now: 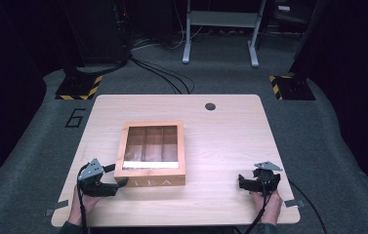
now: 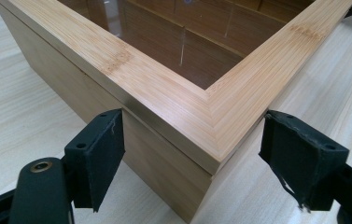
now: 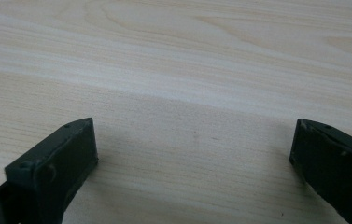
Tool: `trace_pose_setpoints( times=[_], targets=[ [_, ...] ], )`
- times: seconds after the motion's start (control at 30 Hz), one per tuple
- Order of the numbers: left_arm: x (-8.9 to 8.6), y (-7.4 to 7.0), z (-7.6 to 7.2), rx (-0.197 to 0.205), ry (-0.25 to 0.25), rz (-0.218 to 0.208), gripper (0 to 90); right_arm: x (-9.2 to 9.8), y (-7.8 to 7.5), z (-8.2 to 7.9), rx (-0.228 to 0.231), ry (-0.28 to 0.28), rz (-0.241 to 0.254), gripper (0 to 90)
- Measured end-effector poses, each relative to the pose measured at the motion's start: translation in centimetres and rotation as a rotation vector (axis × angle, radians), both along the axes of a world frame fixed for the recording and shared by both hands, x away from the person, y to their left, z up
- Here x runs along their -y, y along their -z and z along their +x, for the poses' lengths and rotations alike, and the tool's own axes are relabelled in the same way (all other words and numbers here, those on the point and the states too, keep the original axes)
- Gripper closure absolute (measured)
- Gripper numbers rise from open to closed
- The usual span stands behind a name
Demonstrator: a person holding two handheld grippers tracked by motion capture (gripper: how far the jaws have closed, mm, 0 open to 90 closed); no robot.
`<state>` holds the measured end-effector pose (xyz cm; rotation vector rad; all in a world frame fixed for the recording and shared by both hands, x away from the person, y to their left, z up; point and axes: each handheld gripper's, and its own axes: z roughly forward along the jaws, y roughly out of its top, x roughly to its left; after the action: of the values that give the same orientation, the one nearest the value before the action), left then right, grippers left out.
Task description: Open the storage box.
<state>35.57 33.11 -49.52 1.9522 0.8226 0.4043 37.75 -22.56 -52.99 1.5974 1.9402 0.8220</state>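
Observation:
A bamboo tea box (image 1: pixel 181 151) with a glass lid and "TEA" on its front stands shut in the middle of the table (image 1: pixel 225 141). Wooden dividers show through the glass. My left gripper (image 1: pixel 116 175) is open at the box's front-left corner. In the left gripper view that corner (image 2: pixel 164 98) sits between the two pads (image 2: pixel 101 149), one along each side, and I cannot tell whether they touch the wood. My right gripper (image 1: pixel 241 182) rests open near the front right of the table, pointing left, with nothing but bare tabletop (image 3: pixel 187 56) between its pads (image 3: pixel 66 158).
A round cable hole (image 1: pixel 210 106) sits near the table's far edge. Beyond the table are grey carpet, black cables (image 1: pixel 167 78) and a white stand's legs (image 1: pixel 220 29). Hazard-striped bases (image 1: pixel 79 87) flank the far corners.

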Motion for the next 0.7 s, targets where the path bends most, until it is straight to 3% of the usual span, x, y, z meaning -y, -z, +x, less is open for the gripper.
trace_pose_setpoints(
  times=[0.7],
  targets=[
    [0.24,-0.87,0.15,0.043,-0.004,-0.01,22.7,0.0,0.0,0.0,0.0,0.0,0.0,0.1]
  ],
)
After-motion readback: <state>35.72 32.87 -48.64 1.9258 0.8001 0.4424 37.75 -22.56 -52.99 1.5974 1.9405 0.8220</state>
